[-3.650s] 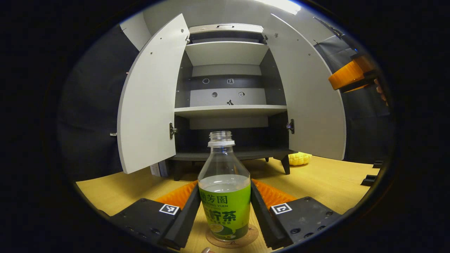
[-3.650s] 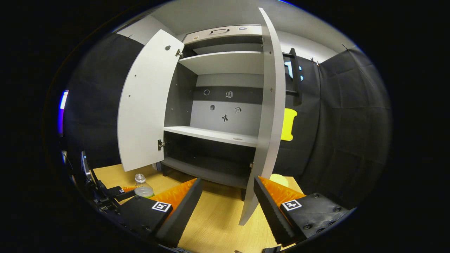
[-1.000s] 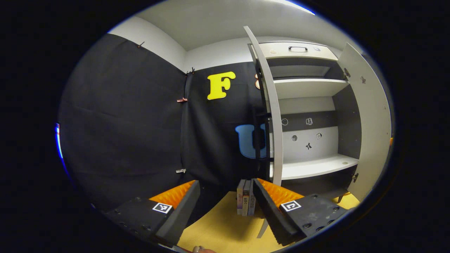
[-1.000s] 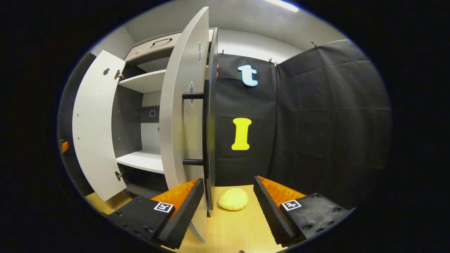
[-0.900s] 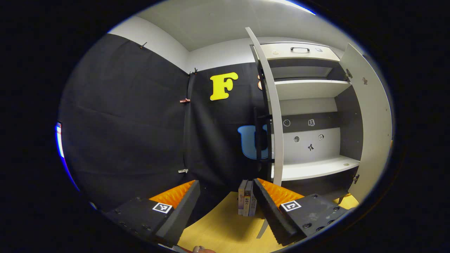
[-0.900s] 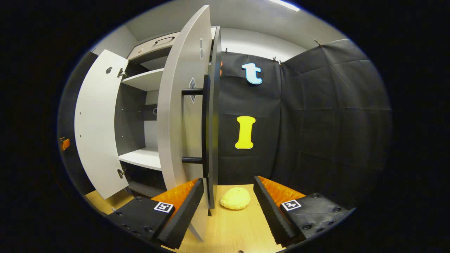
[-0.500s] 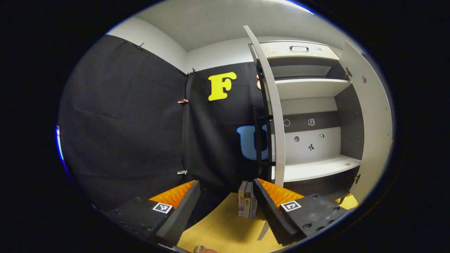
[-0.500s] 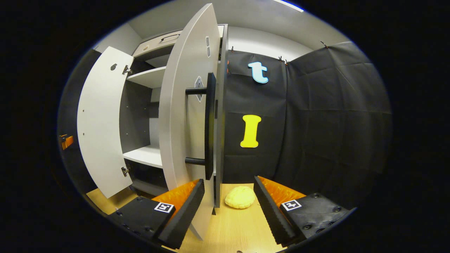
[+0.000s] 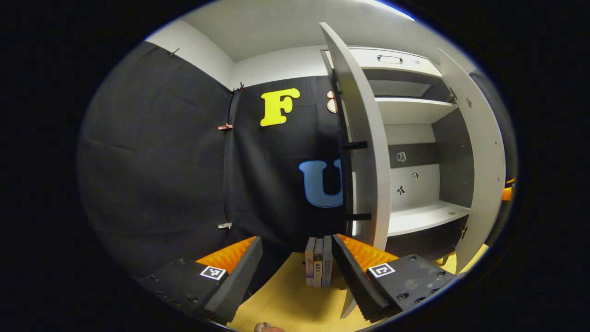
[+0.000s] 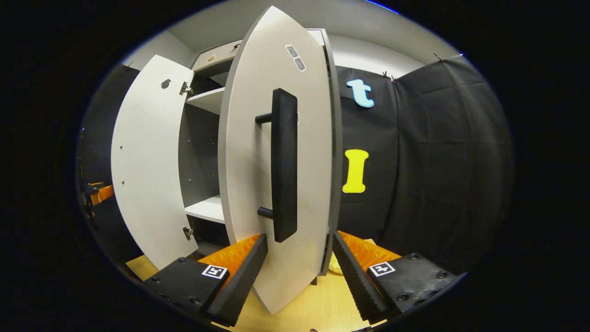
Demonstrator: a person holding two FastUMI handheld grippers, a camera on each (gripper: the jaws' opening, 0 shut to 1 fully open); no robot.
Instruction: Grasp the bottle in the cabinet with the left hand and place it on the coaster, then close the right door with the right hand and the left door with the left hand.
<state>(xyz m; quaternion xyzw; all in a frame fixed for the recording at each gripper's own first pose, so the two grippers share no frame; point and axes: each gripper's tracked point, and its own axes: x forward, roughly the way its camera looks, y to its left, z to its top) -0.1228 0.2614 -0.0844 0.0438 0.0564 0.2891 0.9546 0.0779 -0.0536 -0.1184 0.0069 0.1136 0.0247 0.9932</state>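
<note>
The right door (image 10: pixel 249 184) is pale grey with a black bar handle (image 10: pixel 283 166). The left door (image 9: pixel 368 152) is the same grey. The shelves (image 9: pixel 424 216) are white, the counter (image 9: pixel 286 304) yellow wood-grain.

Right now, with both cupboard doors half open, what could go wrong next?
The right door sits between the open jaws of the right gripper, so its edge or black handle might snag instead of being pushed. The left door swings near the upright books; the left gripper could knock them over.
</note>
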